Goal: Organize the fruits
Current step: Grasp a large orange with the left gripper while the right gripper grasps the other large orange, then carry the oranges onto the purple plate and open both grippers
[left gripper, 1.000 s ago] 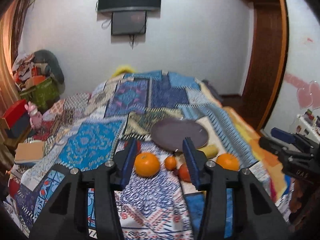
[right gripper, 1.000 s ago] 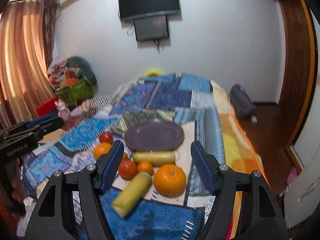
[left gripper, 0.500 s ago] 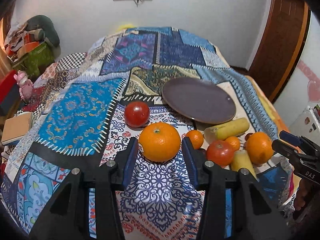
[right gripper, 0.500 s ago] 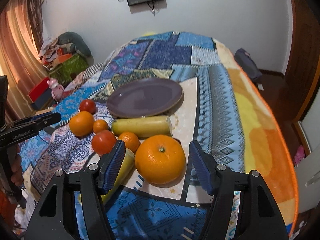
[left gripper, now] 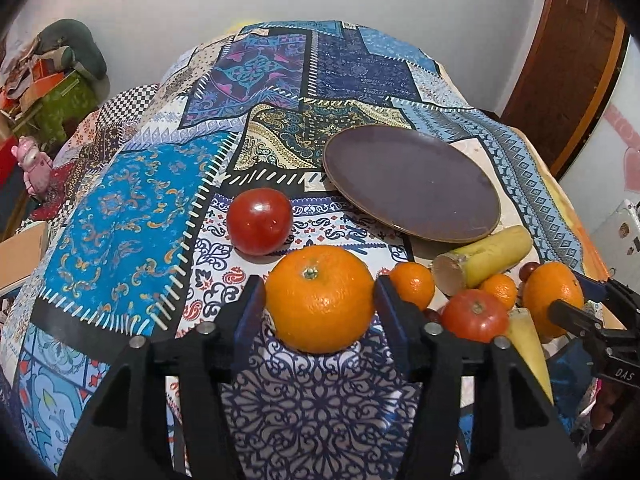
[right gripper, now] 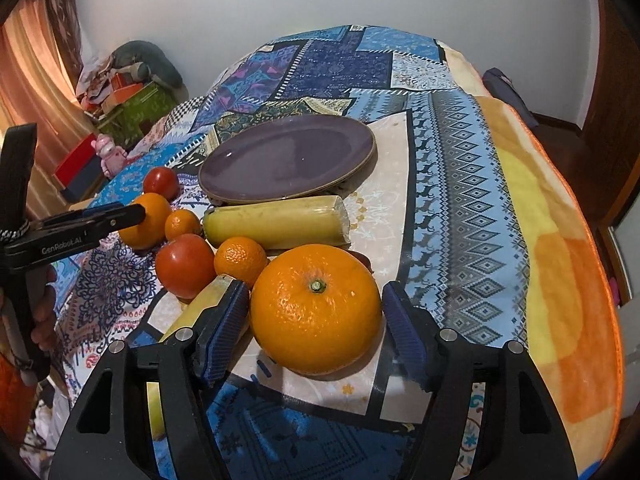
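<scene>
Bracketing a large orange just before the plate, the left gripper is seen pressed against its sides. The right gripper is spread around another orange, also before the plate. Round peel could slip if squeezed off-centre.

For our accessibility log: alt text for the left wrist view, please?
The left tongs straddle a large orange on a patchwork bedspread. A red tomato lies just beyond, an empty purple plate farther right, more fruit clustered at right.
</scene>
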### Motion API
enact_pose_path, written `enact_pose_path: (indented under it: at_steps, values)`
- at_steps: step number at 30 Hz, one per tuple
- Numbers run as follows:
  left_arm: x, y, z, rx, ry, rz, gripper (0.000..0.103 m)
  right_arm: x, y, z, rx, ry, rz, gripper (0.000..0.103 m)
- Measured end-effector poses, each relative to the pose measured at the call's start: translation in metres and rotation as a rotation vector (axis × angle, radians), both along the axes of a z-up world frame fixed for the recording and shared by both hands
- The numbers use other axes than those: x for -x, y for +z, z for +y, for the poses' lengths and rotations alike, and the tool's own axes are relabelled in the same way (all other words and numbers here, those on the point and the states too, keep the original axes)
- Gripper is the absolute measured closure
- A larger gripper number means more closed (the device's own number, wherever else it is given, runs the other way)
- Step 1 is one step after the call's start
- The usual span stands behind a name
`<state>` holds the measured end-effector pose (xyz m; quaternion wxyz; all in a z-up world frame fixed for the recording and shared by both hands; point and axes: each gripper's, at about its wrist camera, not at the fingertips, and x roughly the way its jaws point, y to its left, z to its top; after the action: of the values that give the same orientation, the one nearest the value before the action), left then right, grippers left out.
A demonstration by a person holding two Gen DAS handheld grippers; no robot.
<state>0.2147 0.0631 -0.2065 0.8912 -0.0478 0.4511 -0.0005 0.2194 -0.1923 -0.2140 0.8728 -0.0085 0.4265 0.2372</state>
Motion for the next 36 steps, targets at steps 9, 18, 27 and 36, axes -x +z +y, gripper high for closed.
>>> enact_pose_path:
  at_steps: [9,18,27,36]
  values:
    - [-0.014,-0.018,0.000,0.008,-0.014,0.052,0.037,-0.010,-0.016,0.001,-0.021,0.002,0.075,0.034]
    - [-0.016,-0.024,0.002,0.039,-0.011,0.078,0.037,-0.008,-0.014,-0.001,-0.033,-0.005,0.079,0.036]
    - [-0.002,0.018,-0.004,0.019,-0.028,-0.027,0.038,-0.012,0.008,-0.010,-0.039,-0.028,0.015,0.036]
    - [-0.019,0.068,-0.008,0.021,-0.033,-0.144,0.038,-0.037,0.049,0.002,-0.055,-0.024,-0.117,0.036]
